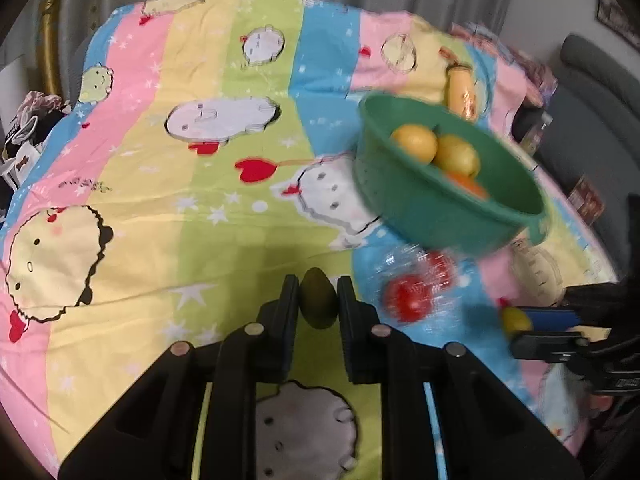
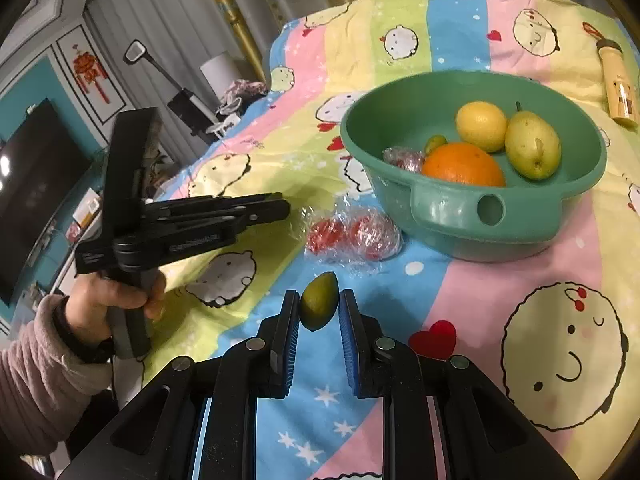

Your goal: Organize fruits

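Fruit sits clenched in both tools: left tool grasps a dark olive fruit, right tool a green one. Both look small, light, firm and smooth, so I grip them mid-body; basin lies upper right.

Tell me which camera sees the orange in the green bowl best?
The right wrist view: the orange sits sharp and nearly whole at the front of the green bowl. In the left wrist view only a blurred orange sliver peeks out beneath the lemon and pear.
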`<state>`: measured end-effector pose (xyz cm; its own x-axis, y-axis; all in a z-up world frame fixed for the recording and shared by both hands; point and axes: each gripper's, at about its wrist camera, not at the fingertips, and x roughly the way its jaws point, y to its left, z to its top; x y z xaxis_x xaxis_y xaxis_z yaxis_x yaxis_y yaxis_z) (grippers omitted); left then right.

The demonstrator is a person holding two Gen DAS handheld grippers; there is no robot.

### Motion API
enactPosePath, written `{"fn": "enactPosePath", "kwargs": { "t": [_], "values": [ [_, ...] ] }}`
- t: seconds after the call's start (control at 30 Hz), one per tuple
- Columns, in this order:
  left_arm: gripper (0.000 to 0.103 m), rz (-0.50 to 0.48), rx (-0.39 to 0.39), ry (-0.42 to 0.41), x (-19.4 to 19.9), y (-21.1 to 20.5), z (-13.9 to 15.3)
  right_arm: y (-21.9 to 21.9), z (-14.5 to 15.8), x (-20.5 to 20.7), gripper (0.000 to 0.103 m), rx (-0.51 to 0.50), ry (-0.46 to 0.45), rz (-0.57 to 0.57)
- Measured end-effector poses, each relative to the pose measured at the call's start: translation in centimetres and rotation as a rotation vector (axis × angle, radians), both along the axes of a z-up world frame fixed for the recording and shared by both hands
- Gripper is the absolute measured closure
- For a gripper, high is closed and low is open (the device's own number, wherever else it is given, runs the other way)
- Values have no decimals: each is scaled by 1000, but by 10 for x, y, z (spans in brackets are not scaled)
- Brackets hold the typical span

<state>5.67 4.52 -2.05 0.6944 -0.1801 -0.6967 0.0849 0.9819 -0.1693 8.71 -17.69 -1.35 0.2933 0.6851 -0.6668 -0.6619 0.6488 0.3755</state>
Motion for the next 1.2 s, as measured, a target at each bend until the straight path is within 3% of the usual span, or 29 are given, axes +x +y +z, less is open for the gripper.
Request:
{"fn": "enactPosePath", "kwargs": {
  "t": [0.23,0.47,0.83,1.2],
  "values": [
    [84,-28,-74,-83,-24,-20,30,-13,16,-3,81,55,-35,-19],
    [84,-76,-122,-114,-14,-45,50,-38,35,3,81,113,-87,-95],
    [84,-128,-82,-118,39,-86,66,-63,55,43,81,77,-173,-245],
    [84,-129,-34,-43,94,-106,52,-58,44,86,81,29,-142,-272]
  ]
}}
